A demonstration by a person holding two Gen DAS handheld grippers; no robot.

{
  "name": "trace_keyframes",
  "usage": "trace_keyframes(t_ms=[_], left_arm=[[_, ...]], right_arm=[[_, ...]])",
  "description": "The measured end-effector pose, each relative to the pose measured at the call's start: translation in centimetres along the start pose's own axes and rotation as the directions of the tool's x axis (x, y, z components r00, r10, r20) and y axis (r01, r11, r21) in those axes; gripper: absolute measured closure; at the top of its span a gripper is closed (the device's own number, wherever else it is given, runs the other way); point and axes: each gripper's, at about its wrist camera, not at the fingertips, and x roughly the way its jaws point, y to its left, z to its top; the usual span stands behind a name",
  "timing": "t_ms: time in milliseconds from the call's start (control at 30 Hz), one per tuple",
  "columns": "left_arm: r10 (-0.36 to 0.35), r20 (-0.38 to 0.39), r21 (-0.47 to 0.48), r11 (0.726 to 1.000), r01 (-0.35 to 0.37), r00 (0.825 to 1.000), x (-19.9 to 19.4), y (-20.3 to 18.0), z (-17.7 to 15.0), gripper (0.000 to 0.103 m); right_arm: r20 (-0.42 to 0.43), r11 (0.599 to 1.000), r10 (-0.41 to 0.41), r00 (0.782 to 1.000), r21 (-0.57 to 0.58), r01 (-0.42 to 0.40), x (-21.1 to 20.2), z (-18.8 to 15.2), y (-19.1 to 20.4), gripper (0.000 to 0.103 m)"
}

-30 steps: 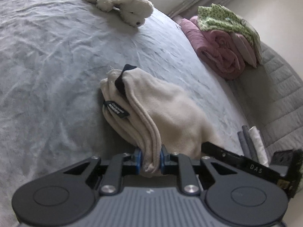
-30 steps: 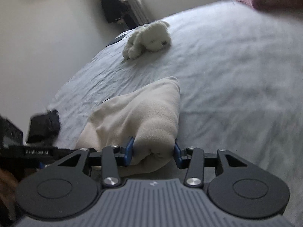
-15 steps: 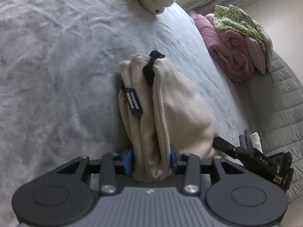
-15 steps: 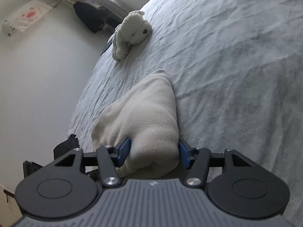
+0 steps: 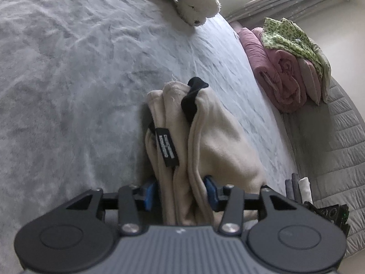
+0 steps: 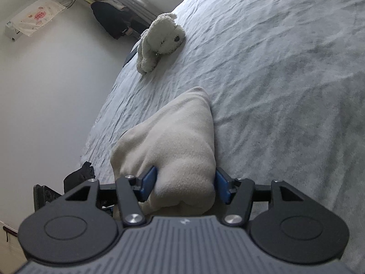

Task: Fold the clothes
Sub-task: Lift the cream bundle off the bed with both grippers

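A folded beige fleece garment (image 5: 219,146) lies on the grey bed cover (image 5: 68,91), with a black label (image 5: 167,148) and a black neck lining (image 5: 191,98) showing at its layered edge. My left gripper (image 5: 180,193) straddles the near end of that edge. Its jaws are opening, and the blue pads (image 5: 149,191) stand beside the cloth without squeezing it. In the right wrist view the garment's rounded fold (image 6: 178,150) bulges between the fingers of my right gripper (image 6: 186,183). Those blue pads (image 6: 149,181) sit at the cloth's sides, spread as wide as the bundle.
A white plush toy (image 5: 189,4) (image 6: 159,41) lies further up the bed. Rolled pink blankets (image 5: 282,75) under a green patterned cloth (image 5: 294,38) sit at the bed's right edge, above a quilted grey surface (image 5: 342,148). Small folded grey and white cloths (image 5: 298,187) lie near there. A white wall (image 6: 45,102) borders the bed.
Both grippers' jaws have spread from a tight pinch to loosely flanking the garment. The garment has sunk onto the bed, and both views have rolled.
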Motion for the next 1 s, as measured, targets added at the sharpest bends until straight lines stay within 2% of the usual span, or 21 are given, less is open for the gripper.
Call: trace_keyframes(t_ms=[167,433,667,867,1000], left_arm=[[-0.027,0.010,-0.036,0.999,0.027,1.000,0.0,0.6,0.4,0.053],[-0.106,0.050,-0.188,0.976,0.113,0.993,-0.9,2.5,0.8,0.047],[-0.122,0.040,-0.175,0.976,0.127,0.992,-0.4,1.9,0.6,0.041],[-0.122,0.035,-0.158,0.979,0.126,0.992,0.3,1.5,0.5,0.043],[-0.126,0.034,-0.146,0.981,0.130,0.991,0.6,1.3,0.5,0.043]], right_arm=[[-0.018,0.997,0.053,0.998,0.057,-0.052,0.3,0.9,-1.0,0.040],[-0.031,0.964,0.160,0.987,0.219,-0.149,0.6,1.9,-3.1,0.037],[-0.016,0.943,0.205,0.979,0.271,-0.193,0.0,2.1,-3.4,0.033],[-0.037,0.945,0.176,0.984,0.285,-0.158,1.1,2.1,-3.7,0.034],[-0.063,0.984,0.117,0.991,0.139,-0.108,1.4,1.0,-1.7,0.037]])
